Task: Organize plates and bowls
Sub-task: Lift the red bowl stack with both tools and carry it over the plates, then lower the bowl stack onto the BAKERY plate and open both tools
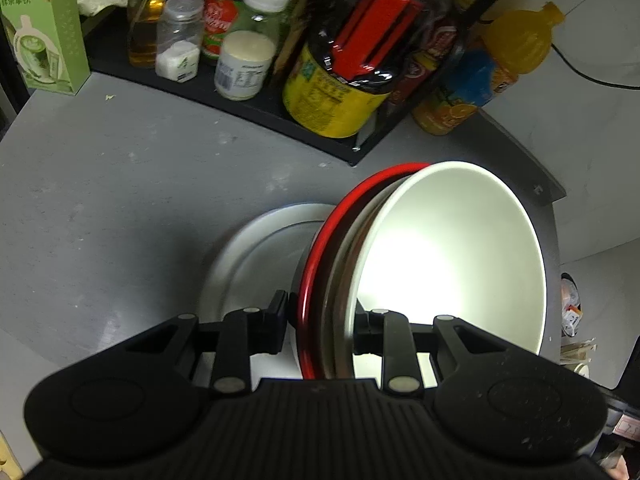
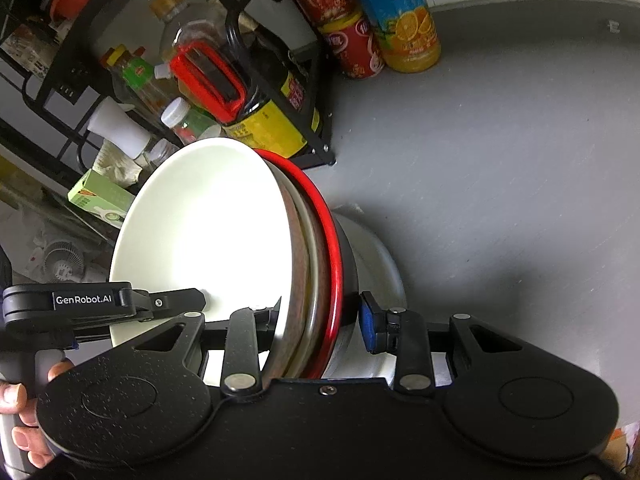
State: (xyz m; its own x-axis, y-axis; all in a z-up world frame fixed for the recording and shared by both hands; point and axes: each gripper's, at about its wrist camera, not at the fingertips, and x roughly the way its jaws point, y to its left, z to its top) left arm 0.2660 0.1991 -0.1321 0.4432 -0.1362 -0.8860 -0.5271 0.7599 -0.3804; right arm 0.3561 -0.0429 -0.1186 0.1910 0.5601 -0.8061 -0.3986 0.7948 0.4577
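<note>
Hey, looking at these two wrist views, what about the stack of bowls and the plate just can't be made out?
- Left wrist view: the stack of bowls hides the right half of the grey plate.
- Both views: how many bowls are nested is unclear; only rim edges show.
- Right wrist view: the white bowl interior is washed out by glare.
- Both views: whether the stack rests on the plate is hidden by the bowls.

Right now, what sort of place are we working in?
Probably a home kitchen counter. A black rack holds condiment bottles, including a large soy sauce jug, an orange juice bottle stands beside it, and stacked bowls sit over the grey countertop.
</note>
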